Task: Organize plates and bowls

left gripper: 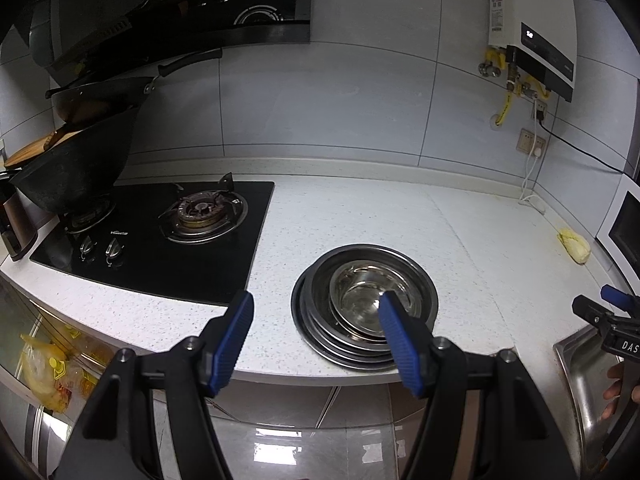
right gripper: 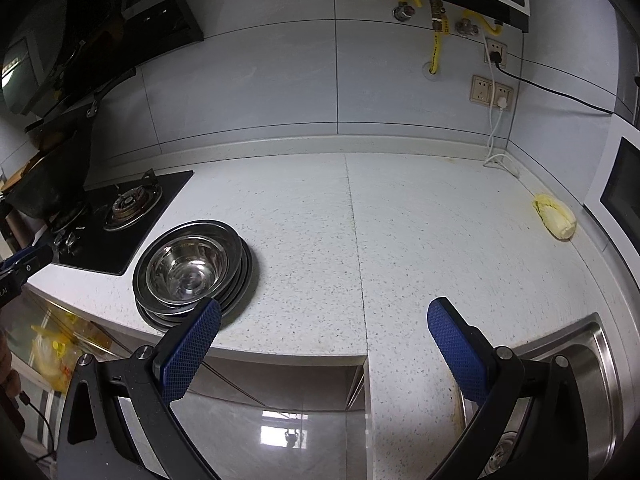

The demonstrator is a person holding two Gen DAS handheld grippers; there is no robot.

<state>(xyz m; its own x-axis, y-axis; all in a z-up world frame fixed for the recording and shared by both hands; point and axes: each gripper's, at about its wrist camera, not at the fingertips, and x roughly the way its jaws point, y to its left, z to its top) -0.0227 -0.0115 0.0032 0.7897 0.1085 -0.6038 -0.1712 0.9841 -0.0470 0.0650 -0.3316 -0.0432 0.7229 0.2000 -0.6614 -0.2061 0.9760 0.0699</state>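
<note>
— Where's the stack?

— I see the bowl nested on the plates, near the speckled bench's front edge, beside the hob.

— Tongs?

— My left tongs and right tongs both gape wide, empty. Sink right; tiled wall behind.

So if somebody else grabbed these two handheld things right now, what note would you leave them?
Left tool: open, empty, held in front of the counter edge near the stack.
Right tool: open, empty, aimed at bare countertop between stack and sink.
Dishes: one steel bowl sits nested on a stack of steel plates, beside the hob.
Done: everything visible looks gathered into that one pile.
Left: possibly nothing; check the sink, mostly hidden, for strays.
</note>
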